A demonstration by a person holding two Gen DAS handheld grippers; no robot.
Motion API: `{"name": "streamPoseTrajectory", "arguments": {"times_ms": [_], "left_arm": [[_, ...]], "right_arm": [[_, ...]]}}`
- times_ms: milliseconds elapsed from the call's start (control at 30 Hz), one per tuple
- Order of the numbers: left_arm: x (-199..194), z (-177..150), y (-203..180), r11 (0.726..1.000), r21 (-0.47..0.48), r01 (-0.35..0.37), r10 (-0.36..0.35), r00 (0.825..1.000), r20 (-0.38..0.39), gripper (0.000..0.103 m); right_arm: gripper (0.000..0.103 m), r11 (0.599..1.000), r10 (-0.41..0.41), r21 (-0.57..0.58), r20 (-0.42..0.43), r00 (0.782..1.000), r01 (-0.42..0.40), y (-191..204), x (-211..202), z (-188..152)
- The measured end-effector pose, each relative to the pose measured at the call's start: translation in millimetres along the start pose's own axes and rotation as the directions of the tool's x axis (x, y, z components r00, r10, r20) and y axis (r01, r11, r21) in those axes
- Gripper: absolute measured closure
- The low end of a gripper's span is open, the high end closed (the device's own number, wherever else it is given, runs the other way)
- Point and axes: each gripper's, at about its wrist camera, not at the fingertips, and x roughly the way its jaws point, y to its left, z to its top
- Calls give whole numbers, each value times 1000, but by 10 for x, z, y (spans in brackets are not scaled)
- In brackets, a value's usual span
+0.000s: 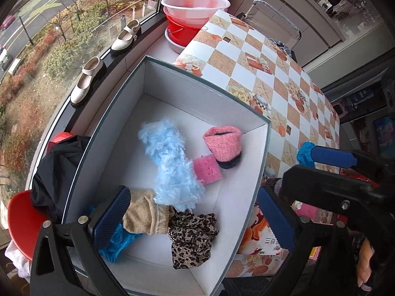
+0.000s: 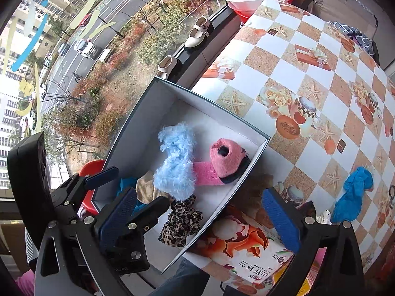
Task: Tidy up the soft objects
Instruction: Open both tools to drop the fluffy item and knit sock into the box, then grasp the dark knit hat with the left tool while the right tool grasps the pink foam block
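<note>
Left wrist view: white-lined box [image 1: 158,93] with a grey-green rim sits at the table edge beside the window. Inside the box, a fluffy light-blue sock [image 1: 170,165] lies along the middle. Toward the box's table-side wall lies a pink fuzzy sock [image 1: 223,145] with a dark cuff, a second pink piece [image 1: 207,169] touching it and the blue sock. At the near end of the box: a beige sock [image 1: 145,212], a leopard-print scrunchie [image 1: 192,236] just beside it, and a bright blue cloth [image 1: 118,245] partly under the beige sock.

Left gripper [image 1: 195,218] hangs above the box's near end, jaws spread wide, nothing between the pads; one blue pad is over the beige sock, the other outside the box's table-side wall.

Right wrist view: right gripper [image 2: 200,219] also has its jaws spread wide and empty, straddling the box's table-side wall near the scrunchie. Outside the box, well apart on the checked tablecloth [image 2: 284,49], lies a blue cloth item [image 2: 353,192]. A printed carton [image 2: 246,246] lies against the box's near corner.

Beyond the box, two cream strap shoes [image 1: 86,83] stand on the windowsill, with stacked red and pink basins [image 1: 192,12] further along.
</note>
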Motion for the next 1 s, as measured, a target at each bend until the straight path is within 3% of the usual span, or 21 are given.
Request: {"name": "streamPoseTrajectory", "arguments": {"times_ms": [200,400,533,733,900,1000], "left_arm": [[-122,77,-255,993,36,111,-110,993,-36,1],[-156,40,-760,977,171,130,-116,989,-87,1],[-36,-28,-1111,956,255,148,-114,983,-142,1],[307,-176,-1635,917,381,120,-38,976,-216,1],[714,-272,-1967,874,481,65,71,964,-257,1],[971,-272,-2025,878,477,45,108,951,-290,1]], "right_arm": [[1,983,82,161,27,996,-85,-358,-385,-92],[1,935,121,327,63,991,-135,-829,-838,-441],[1,900,88,422,72,993,-111,-1188,-1058,-734],[1,835,36,544,85,996,-77,-1753,-1313,-1141],[1,792,9,608,71,997,-50,-2183,-1351,-1385],[1,776,-3,630,54,999,-32,-2397,-1291,-1489]]}}
